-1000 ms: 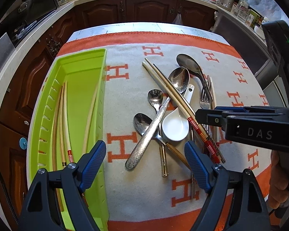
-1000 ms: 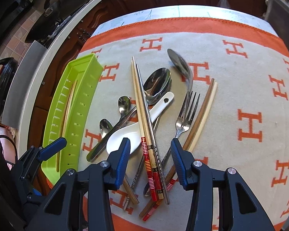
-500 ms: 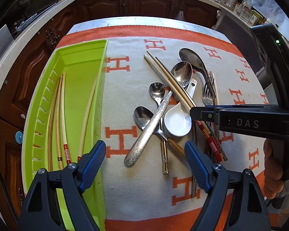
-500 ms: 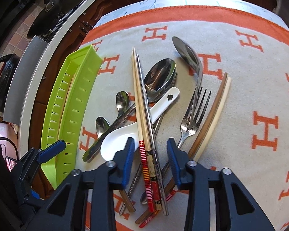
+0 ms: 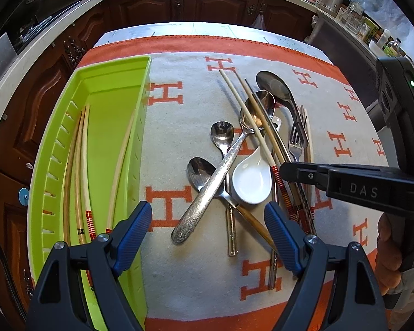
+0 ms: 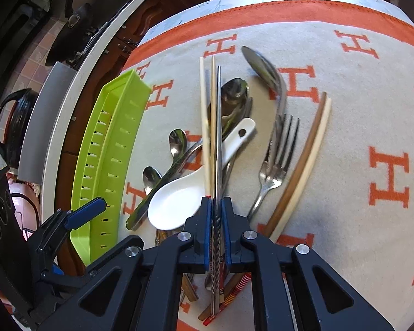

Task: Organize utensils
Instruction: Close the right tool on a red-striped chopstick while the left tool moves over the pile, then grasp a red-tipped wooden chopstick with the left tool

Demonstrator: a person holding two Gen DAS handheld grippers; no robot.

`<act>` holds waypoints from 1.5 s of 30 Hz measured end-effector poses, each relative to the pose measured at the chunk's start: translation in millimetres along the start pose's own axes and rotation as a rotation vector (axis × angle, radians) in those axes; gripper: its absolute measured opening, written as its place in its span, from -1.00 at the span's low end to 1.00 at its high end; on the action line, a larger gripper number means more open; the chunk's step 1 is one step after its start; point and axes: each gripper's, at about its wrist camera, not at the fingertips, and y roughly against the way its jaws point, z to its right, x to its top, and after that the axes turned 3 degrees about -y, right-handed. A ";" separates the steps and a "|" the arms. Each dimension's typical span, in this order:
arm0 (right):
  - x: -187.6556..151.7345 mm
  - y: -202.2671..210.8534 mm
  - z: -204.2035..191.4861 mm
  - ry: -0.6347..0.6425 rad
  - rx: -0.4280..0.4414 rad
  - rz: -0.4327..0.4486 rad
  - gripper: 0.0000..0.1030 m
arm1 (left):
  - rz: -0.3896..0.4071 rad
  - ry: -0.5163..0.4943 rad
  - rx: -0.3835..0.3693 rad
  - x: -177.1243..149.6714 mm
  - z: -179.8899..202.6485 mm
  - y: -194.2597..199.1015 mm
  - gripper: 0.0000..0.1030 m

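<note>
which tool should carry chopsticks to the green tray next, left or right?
Right. The right tool is shut on the chopsticks lying across the white spoon. The left tool hangs open and empty beside the green tray.

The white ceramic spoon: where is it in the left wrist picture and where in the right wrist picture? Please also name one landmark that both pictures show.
Left wrist view: the white ceramic spoon lies right of centre, its bowl just above the open left gripper.
Right wrist view: the spoon lies left of centre, its bowl beside the right gripper, which is shut on the chopsticks.
Shared landmark: the green tray, left of the spoon in both.
</note>
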 end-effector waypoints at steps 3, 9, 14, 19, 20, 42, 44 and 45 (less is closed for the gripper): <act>-4.3 7.6 1.5 -0.002 0.009 0.024 -0.85 | 0.010 0.016 -0.001 5.9 -1.7 0.8 0.59; -11.5 23.4 7.5 0.001 0.007 0.060 -0.85 | 0.026 0.076 -0.054 26.5 -8.1 -1.8 0.59; -15.2 19.9 17.2 -0.014 -0.008 0.042 -0.85 | 0.006 0.097 -0.083 37.4 -6.6 -13.1 0.59; -17.4 14.8 23.5 -0.026 0.005 0.023 -0.85 | -0.017 0.104 -0.101 43.4 -3.4 -24.2 0.54; -17.7 14.4 24.8 -0.029 0.011 0.023 -0.85 | -0.020 0.111 -0.108 45.1 -3.1 -26.4 0.50; -33.4 29.3 22.1 0.011 -0.058 0.065 -0.85 | -0.061 0.243 -0.228 65.2 3.5 -72.2 -0.57; -33.6 28.5 22.8 0.002 -0.047 0.055 -0.85 | -0.049 0.233 -0.219 66.0 4.4 -69.9 -0.81; -32.5 26.5 22.4 -0.001 -0.049 0.054 -0.85 | -0.035 0.228 -0.228 66.8 4.8 -67.2 -0.98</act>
